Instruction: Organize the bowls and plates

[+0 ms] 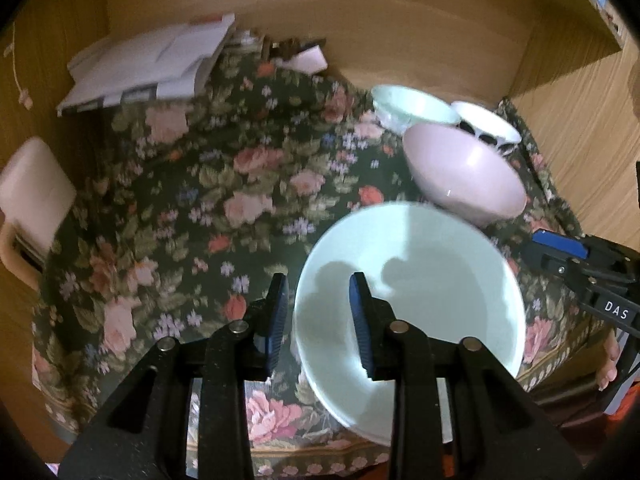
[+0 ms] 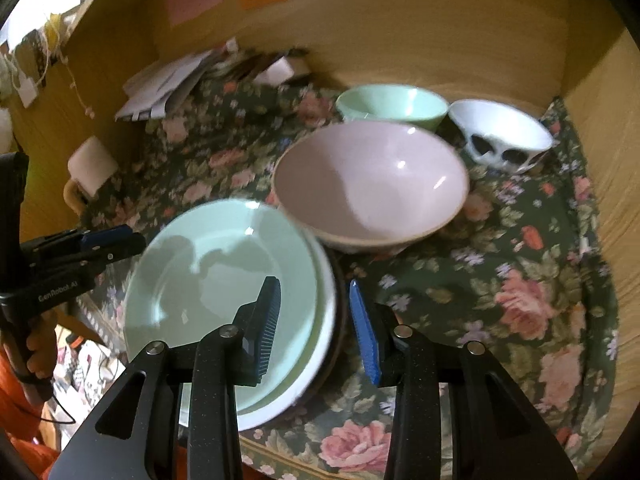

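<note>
A pale green plate [image 1: 420,300] [image 2: 224,280] lies on top of a stack of plates [image 2: 320,352] at the front edge of the floral cloth. My left gripper [image 1: 318,320] is open, its fingers straddling the plate's left rim. My right gripper [image 2: 316,324] is open, its fingers straddling the stack's right rim. A pink bowl [image 1: 464,172] [image 2: 372,184] stands just behind the plates. A green bowl [image 1: 412,106] [image 2: 392,106] and a white bowl with dark spots [image 1: 486,122] [image 2: 500,136] stand behind it.
The floral cloth [image 1: 224,184] [image 2: 500,280] covers a table inside wooden walls [image 2: 440,40]. Papers [image 1: 148,64] [image 2: 168,80] lie at the back left. A white mug [image 1: 32,200] [image 2: 90,168] stands at the left edge.
</note>
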Demonstrator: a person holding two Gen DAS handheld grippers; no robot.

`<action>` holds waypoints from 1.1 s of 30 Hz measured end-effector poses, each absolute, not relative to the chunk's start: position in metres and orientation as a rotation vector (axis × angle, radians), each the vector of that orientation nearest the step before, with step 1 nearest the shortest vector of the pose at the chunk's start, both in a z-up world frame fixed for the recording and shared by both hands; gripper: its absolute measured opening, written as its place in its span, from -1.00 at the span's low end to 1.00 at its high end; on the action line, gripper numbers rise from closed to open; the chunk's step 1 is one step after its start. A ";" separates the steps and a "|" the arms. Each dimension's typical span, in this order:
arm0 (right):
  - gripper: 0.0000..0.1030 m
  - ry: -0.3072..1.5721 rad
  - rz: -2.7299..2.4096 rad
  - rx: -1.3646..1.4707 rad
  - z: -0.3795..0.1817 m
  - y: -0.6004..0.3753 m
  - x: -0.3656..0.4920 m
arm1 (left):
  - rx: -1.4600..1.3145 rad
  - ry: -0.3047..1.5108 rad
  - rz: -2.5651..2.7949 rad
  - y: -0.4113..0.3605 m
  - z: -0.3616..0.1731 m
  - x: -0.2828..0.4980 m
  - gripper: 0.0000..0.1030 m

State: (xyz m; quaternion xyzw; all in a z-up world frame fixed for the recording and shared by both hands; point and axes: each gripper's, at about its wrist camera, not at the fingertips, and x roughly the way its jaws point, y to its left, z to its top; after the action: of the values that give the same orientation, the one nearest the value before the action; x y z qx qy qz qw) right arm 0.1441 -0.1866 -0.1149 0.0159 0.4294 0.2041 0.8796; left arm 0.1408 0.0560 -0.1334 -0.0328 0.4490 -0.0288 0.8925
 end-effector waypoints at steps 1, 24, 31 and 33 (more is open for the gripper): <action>-0.20 0.881 0.416 0.037 -0.112 -0.189 0.144 | -0.062 0.917 -0.061 0.055 -0.129 0.143 -0.22; 0.48 0.800 0.262 0.095 -0.115 -0.235 0.196 | -0.009 0.927 -0.123 0.002 -0.122 0.248 0.42; 0.48 0.850 0.259 0.137 -0.136 -0.241 0.218 | -0.010 1.000 -0.128 -0.008 -0.146 0.282 0.42; 0.48 0.861 0.267 0.150 -0.141 -0.242 0.222 | -0.002 1.016 -0.138 -0.011 -0.152 0.288 0.42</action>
State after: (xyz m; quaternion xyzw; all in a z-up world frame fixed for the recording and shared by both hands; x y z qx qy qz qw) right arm 0.2224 -0.2419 -0.1406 0.0726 0.4156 0.1288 0.8975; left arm 0.2882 -0.0110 -0.1522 -0.0011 0.4862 -0.0661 0.8714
